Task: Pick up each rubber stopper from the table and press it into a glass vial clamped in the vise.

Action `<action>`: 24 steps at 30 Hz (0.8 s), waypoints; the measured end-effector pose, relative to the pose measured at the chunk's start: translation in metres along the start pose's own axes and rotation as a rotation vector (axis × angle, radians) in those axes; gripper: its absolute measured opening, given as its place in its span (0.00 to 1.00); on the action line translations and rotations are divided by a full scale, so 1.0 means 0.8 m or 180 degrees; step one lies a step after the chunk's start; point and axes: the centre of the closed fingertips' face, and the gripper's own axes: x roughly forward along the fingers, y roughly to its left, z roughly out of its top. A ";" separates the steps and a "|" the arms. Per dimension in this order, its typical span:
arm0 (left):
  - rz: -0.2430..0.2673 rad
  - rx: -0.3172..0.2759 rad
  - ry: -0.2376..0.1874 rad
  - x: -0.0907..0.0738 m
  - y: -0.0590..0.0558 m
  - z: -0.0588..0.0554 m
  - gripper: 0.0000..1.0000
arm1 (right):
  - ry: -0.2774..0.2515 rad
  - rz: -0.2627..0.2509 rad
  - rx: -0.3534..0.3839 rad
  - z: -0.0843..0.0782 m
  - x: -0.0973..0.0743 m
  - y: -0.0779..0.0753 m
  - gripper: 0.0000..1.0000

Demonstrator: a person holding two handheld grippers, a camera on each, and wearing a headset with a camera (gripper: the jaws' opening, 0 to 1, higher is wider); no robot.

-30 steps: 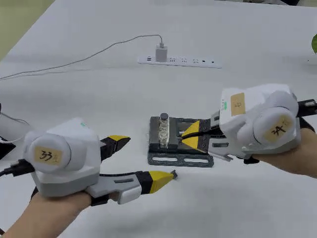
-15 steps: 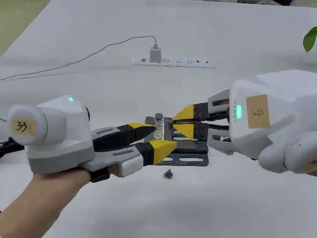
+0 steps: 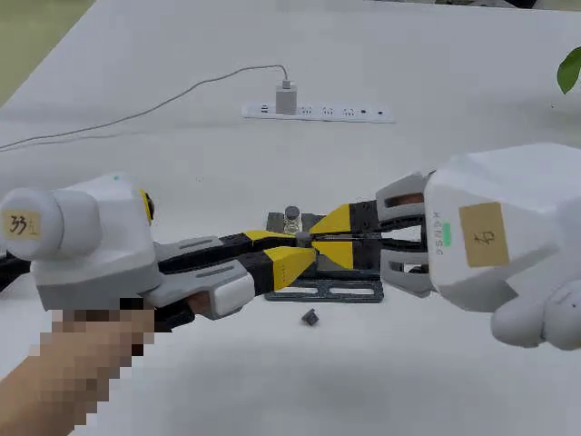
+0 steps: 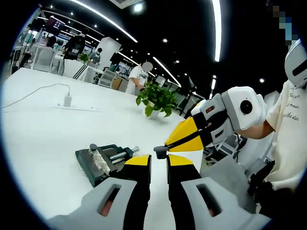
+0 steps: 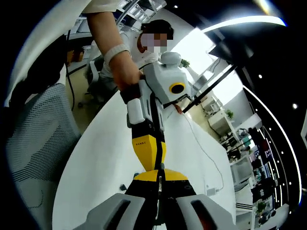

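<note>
My right gripper reaches in from the right, shut on a small dark rubber stopper at its yellow tips. In the left gripper view that stopper hangs at the right gripper, just ahead of my left gripper, which stands slightly open and holds nothing. Both grippers hover tip to tip above the dark vise, with the left gripper coming from the left. A stoppered vial stands in the vise behind them. Another loose stopper lies on the table in front of the vise.
A white power strip with a charger and its cable lies at the far side of the white table. A potted plant stands at the table's end, and people are in the room beyond.
The left gripper rose from near the table and narrowed its jaws. Both grippers came together until their tips nearly meet above the vise. The loose stopper has stayed on the table.
</note>
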 end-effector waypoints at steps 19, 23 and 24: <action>-0.0149 -0.0201 0.0058 -0.002 -0.010 -0.011 0.03 | -0.0070 0.0133 -0.0062 0.001 -0.004 0.013 0.00; -0.0156 -0.0243 0.0080 -0.002 -0.010 -0.014 0.02 | -0.0064 0.0147 -0.0096 0.001 -0.003 0.015 0.00; -0.0159 -0.0235 0.0097 -0.002 -0.011 -0.015 0.02 | -0.0061 0.0166 -0.0084 0.001 -0.003 0.016 0.00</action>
